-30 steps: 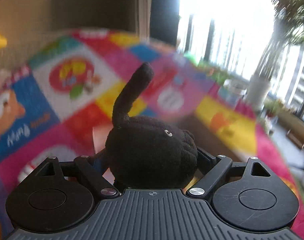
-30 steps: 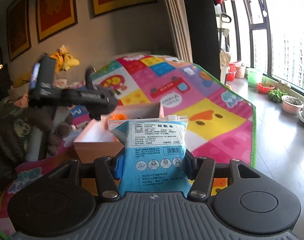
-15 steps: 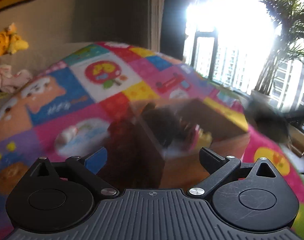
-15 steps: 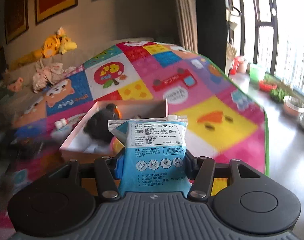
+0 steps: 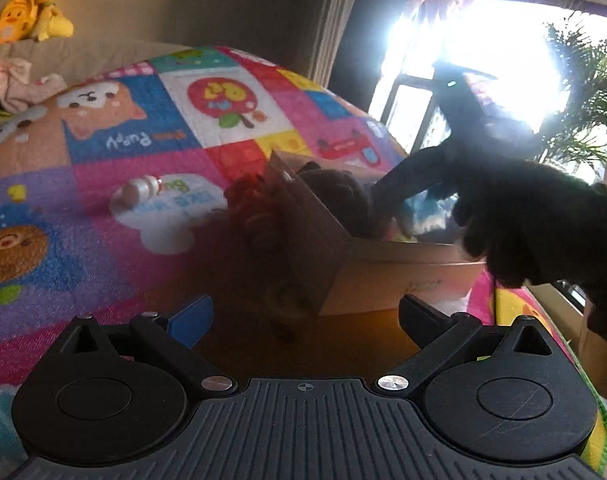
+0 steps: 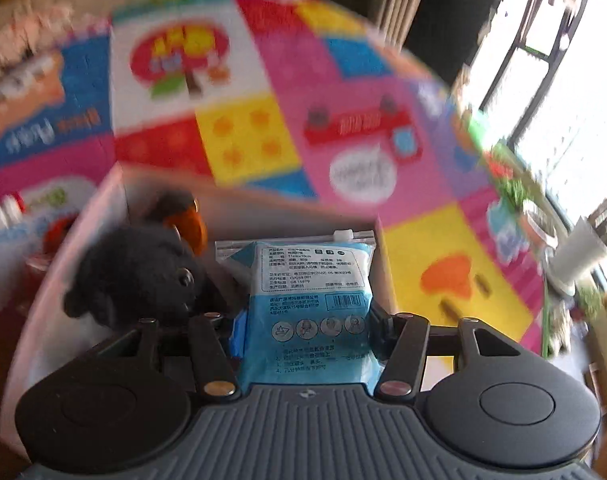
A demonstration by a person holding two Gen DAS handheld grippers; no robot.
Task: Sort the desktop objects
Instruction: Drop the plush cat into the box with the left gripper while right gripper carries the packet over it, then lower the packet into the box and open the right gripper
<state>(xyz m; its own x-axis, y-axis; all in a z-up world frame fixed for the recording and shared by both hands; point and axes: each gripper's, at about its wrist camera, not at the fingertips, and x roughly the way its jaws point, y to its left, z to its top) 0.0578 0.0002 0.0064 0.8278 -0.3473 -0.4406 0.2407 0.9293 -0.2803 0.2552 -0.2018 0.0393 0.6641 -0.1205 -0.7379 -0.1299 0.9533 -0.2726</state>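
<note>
A fuzzy black plush toy (image 6: 137,270) lies in the plain cardboard box (image 5: 387,276). The left gripper (image 5: 303,312) gapes empty before it; the right gripper (image 6: 309,334) pinches a glossy blue packet (image 6: 309,300) over the box. Surroundings blur.

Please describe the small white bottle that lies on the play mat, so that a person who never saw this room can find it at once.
Start from the colourful play mat and find the open cardboard box standing on it. In the left wrist view, the white bottle lies on its side to the left of that box, apart from it. It is the only small, pale, smooth thing there; the red fuzzy thing beside the box is soft.
</note>
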